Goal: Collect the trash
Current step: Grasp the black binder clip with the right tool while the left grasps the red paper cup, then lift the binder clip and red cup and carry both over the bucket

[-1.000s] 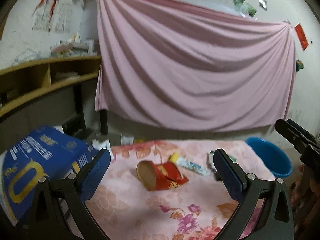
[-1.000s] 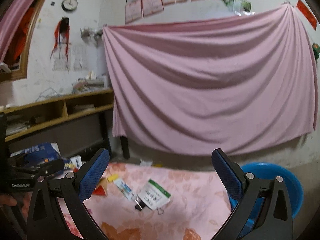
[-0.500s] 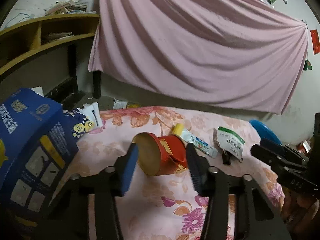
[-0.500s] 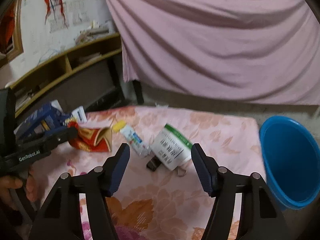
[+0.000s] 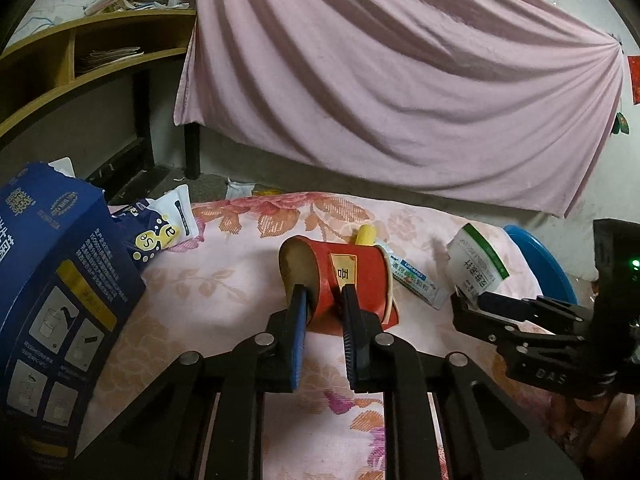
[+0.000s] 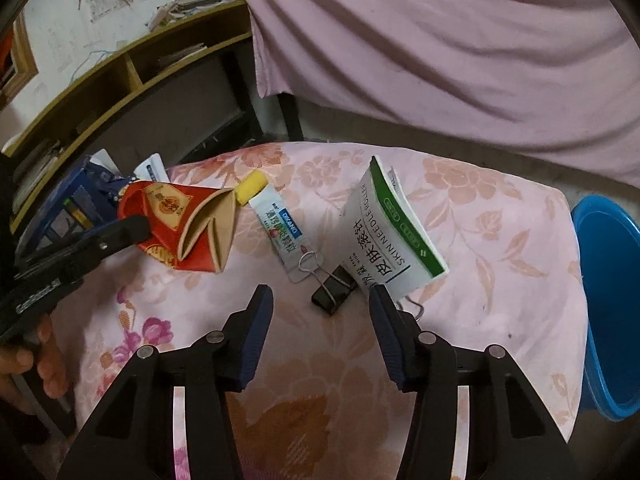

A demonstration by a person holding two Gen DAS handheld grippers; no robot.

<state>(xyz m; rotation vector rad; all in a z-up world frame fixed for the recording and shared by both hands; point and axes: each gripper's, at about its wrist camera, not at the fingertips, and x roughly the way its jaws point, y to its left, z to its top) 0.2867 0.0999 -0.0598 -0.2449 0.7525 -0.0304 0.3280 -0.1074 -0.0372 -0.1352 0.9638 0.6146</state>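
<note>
Red crushed cup (image 5: 352,280) pinched by left hand-held gripper (image 5: 323,300), right hand-held gripper (image 6: 321,304) spread wide (empty), basin (image 6: 608,280) cut off.

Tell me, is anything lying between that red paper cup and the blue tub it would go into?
The left gripper is shut on the red cup. Between it and the blue tub, on the floral cloth, lie a yellow-capped tube, a black binder clip and a white-green packet. All lie low, so lifting the cup over should probably clear them.

The white-and-green packet (image 6: 394,236) read "SKIN NEEDLE ROLLER"; the small tube (image 6: 282,232) read "DIKANG"; the right hand-held gripper (image 5: 466,306) bore "DAS".
</note>
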